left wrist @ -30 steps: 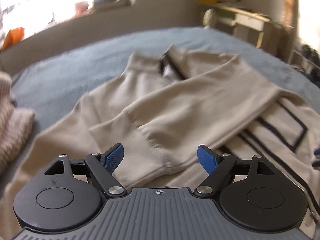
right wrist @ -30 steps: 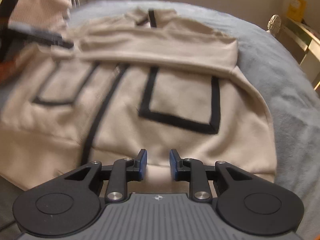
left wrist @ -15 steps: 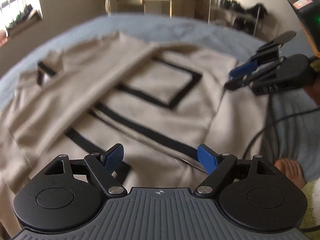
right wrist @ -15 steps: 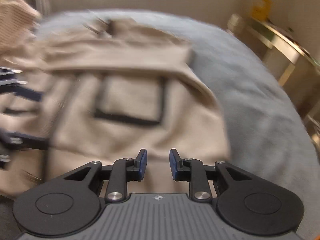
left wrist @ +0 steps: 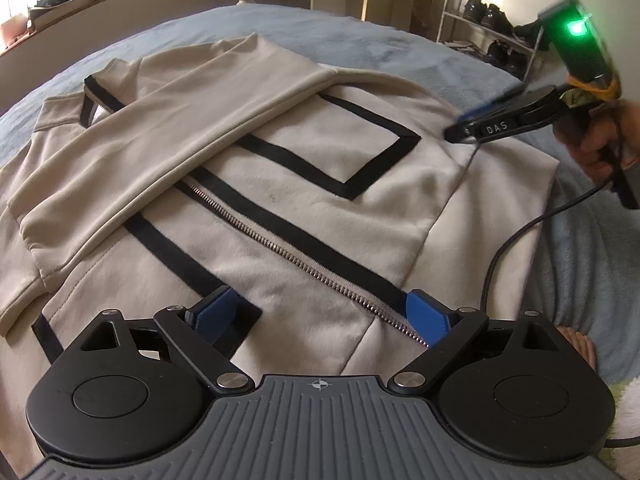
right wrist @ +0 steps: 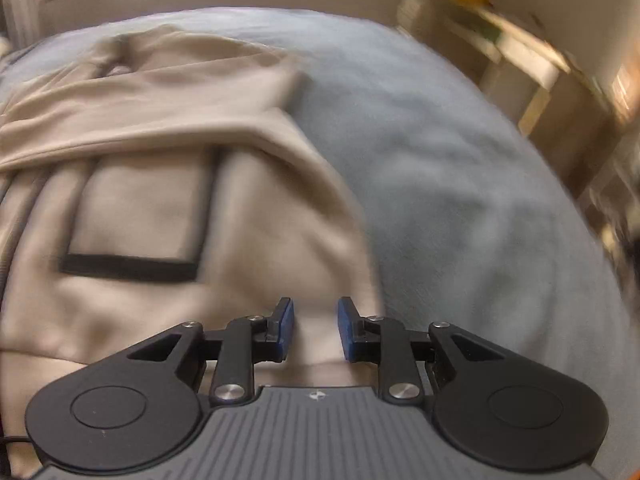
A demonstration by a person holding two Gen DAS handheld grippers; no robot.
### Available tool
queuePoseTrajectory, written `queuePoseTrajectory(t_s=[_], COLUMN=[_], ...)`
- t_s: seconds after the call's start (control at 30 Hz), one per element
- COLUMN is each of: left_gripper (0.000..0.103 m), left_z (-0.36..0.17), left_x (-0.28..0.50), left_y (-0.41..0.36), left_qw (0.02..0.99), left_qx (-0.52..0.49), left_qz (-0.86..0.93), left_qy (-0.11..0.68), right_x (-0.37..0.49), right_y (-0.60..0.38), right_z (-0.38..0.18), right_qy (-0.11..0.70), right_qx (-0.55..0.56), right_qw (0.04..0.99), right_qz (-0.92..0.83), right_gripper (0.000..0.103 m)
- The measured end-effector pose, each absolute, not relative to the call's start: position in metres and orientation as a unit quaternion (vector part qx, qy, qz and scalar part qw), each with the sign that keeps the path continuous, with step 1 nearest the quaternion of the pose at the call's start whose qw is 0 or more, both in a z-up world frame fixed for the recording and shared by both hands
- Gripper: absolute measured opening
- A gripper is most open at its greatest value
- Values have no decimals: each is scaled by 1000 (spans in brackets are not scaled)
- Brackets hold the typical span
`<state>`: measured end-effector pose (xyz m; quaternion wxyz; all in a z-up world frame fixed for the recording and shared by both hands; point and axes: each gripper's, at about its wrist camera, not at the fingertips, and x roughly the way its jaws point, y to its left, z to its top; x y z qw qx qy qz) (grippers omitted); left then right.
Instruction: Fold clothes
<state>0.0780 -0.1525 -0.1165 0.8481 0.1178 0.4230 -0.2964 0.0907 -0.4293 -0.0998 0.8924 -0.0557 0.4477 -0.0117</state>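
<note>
Beige jacket (left wrist: 304, 200) lay flat on the grey-blue bed (left wrist: 360, 36), one sleeve (left wrist: 168, 128) folded across, left gripper (left wrist: 320, 316) opening wide over the zipper (left wrist: 304, 268), nothing gripped, right gripper (right wrist: 316, 328) narrowly parted, empty, over the hem.

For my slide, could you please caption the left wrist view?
Left gripper opening over a zipped beige jacket on a blue bed.

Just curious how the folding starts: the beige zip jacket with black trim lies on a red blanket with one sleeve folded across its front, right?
Not quite. The blanket is grey-blue, not red, as the left wrist view shows. The rest holds: the beige zip jacket with black trim lies on it, one sleeve folded across its front.
</note>
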Motion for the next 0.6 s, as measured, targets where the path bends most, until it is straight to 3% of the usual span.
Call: queuePoseTrajectory(t_s=[0.07, 0.6], left_gripper=[95, 95], left_z=[-118, -121], left_x=[79, 77], left_y=[-149, -139], left_qw=[847, 849], left_qx=[114, 105], left_qz=[-293, -285], left_qy=[428, 433], right_x=[90, 129], right_y=[-436, -408], right_z=[-96, -89], right_qy=[440, 420], right_qx=[-20, -56], right_qw=[898, 905], right_qz=[-10, -33], right_gripper=[23, 24])
